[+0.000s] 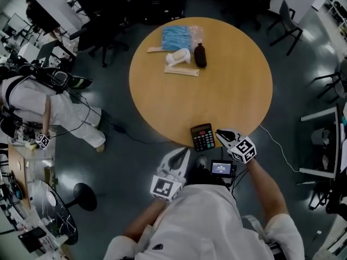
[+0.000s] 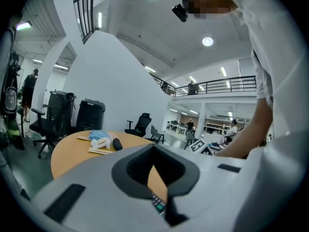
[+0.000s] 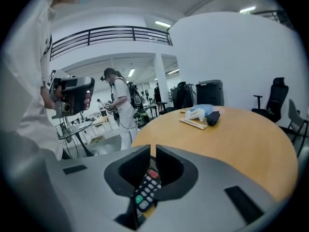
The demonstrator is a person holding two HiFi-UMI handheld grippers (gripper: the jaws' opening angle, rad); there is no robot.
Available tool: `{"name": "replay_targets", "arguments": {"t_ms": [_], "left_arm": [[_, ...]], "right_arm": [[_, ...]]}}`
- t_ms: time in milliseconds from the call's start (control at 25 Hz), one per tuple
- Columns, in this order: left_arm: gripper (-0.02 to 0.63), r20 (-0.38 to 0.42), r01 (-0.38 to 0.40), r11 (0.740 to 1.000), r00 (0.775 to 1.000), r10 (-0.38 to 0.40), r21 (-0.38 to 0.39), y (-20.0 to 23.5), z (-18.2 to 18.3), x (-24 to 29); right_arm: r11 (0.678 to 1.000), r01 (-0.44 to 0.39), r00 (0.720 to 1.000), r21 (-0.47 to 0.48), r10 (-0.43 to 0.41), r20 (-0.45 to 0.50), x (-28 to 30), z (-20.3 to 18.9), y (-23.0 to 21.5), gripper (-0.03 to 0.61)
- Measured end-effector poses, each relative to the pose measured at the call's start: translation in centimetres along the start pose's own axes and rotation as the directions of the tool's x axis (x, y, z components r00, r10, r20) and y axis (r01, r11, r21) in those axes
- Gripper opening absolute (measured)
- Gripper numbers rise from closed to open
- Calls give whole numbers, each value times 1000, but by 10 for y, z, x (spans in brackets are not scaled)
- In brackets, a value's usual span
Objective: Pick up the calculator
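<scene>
The black calculator (image 1: 203, 137) lies at the near edge of the round wooden table (image 1: 162, 99). My right gripper (image 1: 219, 133) hovers just to its right, jaws apart by only a narrow slit, holding nothing. In the right gripper view the calculator (image 3: 147, 190) shows below and between the jaws of that gripper (image 3: 150, 151). My left gripper (image 1: 186, 153) hangs off the table's edge, short of the calculator, its tips closed together. In the left gripper view, a corner of the calculator (image 2: 158, 204) peeks under the jaws of the left gripper (image 2: 154, 151).
At the table's far side lie a blue packet (image 1: 176, 37), a white bundle (image 1: 179, 57), a dark oblong object (image 1: 200, 56) and a flat paper sleeve (image 1: 181, 70). Office chairs (image 1: 287, 20) ring the table. A person in white (image 1: 54, 104) bends at the left.
</scene>
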State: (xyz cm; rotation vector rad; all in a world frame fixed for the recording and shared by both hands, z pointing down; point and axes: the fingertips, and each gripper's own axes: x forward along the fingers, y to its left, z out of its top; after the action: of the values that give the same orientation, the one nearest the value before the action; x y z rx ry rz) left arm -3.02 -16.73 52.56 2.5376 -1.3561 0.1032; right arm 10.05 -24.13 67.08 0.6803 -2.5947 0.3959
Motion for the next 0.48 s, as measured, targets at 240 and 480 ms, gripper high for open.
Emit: {"name": "replay_targets", "arguments": {"t_ms": [240, 480], "left_arm": [[6, -77, -63, 996, 995, 58, -66, 16, -19, 5], [6, -103, -81, 992, 992, 70, -101, 24, -31, 12]], "right_arm": [[991, -132, 976, -23, 126, -176, 46, -40, -43, 82], [946, -323, 898, -33, 295, -325, 82, -70, -48, 120]]}}
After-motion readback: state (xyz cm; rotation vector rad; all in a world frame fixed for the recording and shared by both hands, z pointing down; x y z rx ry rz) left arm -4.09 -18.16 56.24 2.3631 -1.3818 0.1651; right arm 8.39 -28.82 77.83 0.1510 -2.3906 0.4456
